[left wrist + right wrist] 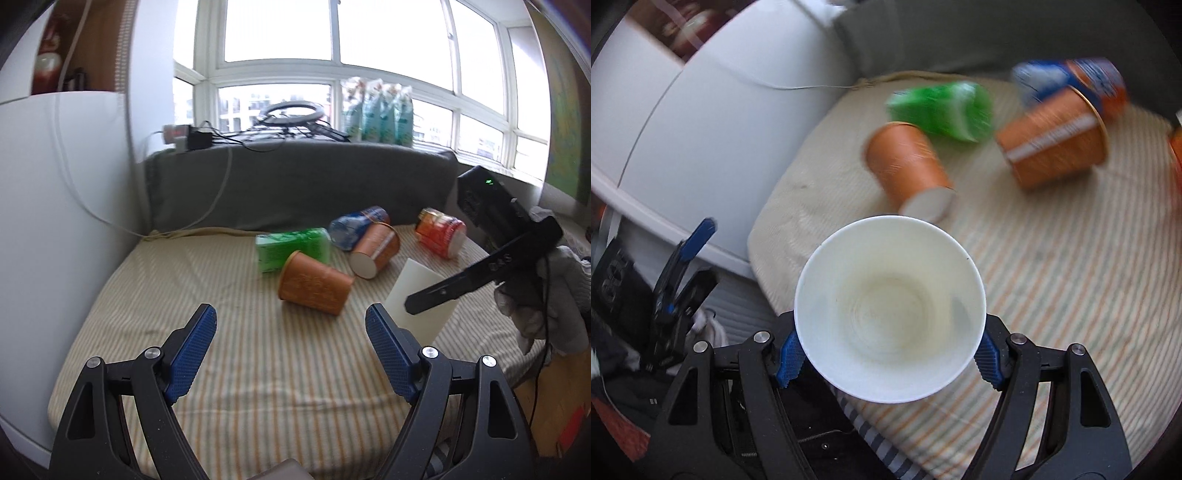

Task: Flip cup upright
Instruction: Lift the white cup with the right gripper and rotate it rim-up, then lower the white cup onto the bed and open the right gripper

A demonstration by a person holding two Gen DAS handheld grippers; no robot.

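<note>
My right gripper (888, 352) is shut on a white paper cup (886, 306), its open mouth facing the camera, held above the striped cushion (1052, 295). In the left wrist view the same cup (424, 295) appears white beside the right gripper (484, 273), tilted over the cushion's right side. My left gripper (291, 332) is open and empty above the cushion's near part. An orange cup (314, 282) lies on its side ahead of it; it also shows in the right wrist view (908, 164).
A second orange cup (375, 249), a green pack (293, 247), a blue-orange cup (358, 225) and a red cup (441, 230) lie on the striped cushion (221, 350). A grey backrest (295, 184) stands behind, a white cabinet (55, 221) at left.
</note>
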